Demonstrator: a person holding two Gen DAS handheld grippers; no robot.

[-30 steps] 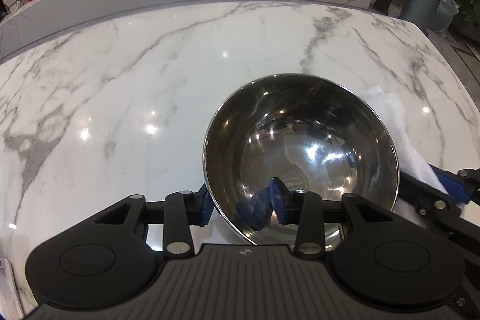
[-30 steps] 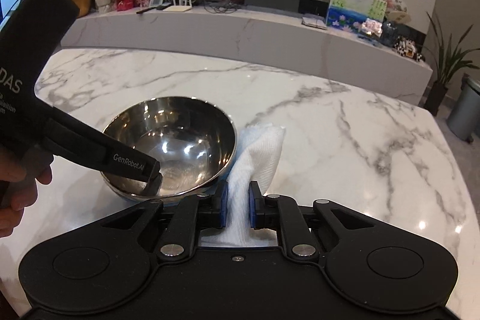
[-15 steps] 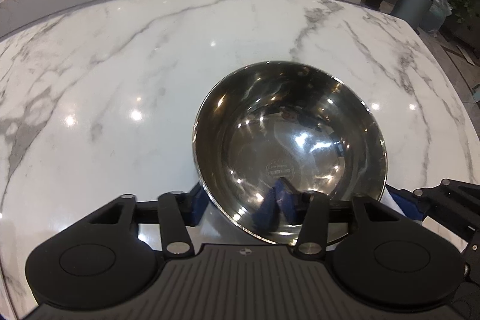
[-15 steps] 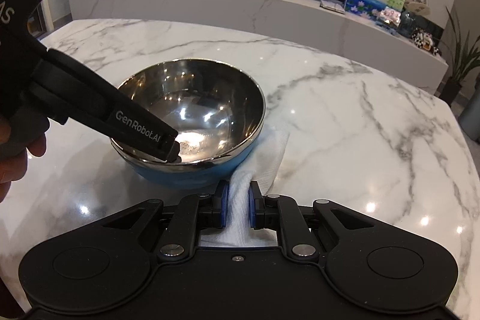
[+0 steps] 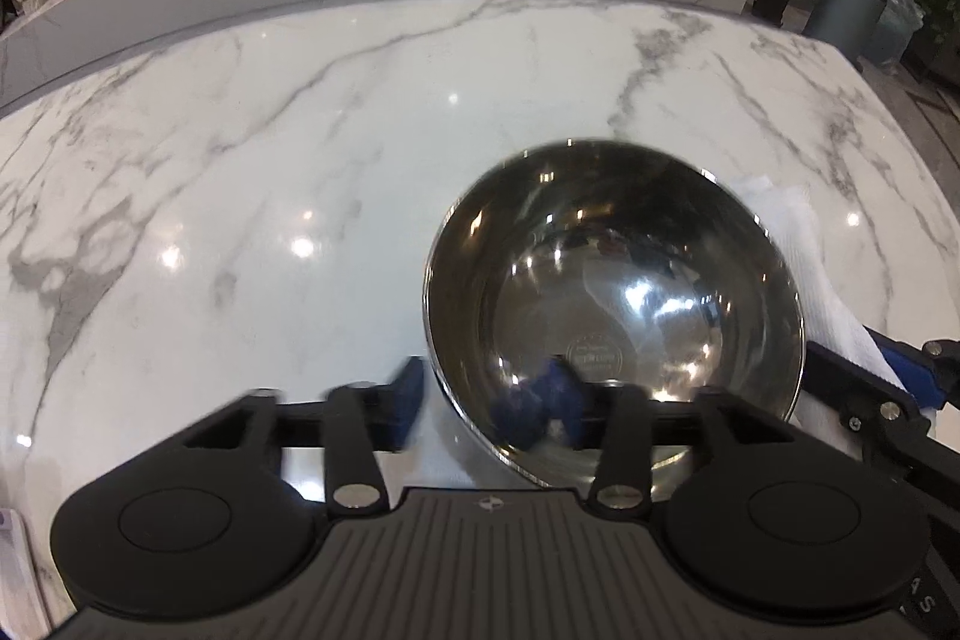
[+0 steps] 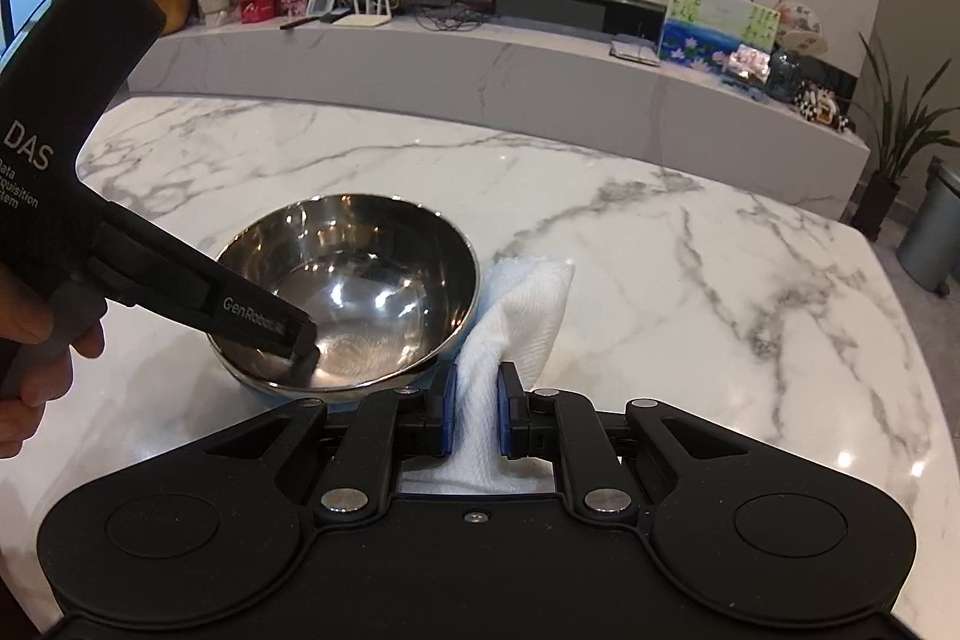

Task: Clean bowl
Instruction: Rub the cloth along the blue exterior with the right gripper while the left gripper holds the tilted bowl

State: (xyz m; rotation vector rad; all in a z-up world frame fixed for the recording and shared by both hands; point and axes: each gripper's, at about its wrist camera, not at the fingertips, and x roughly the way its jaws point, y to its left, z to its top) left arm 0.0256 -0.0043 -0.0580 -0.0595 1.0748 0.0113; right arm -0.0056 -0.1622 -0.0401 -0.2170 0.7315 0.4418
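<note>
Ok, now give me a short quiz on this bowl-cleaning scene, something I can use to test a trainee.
1. What do the right tongs grip?
2. True or false: the cloth is already inside the bowl.
3. The bowl's inside is: A) shiny metal, B) white ceramic, C) clear glass.

Key
1. A white cloth, pinched between the shut tongs.
2. False. It is outside the bowl, at its right side in the right wrist view, over the marble table.
3. A.
</note>
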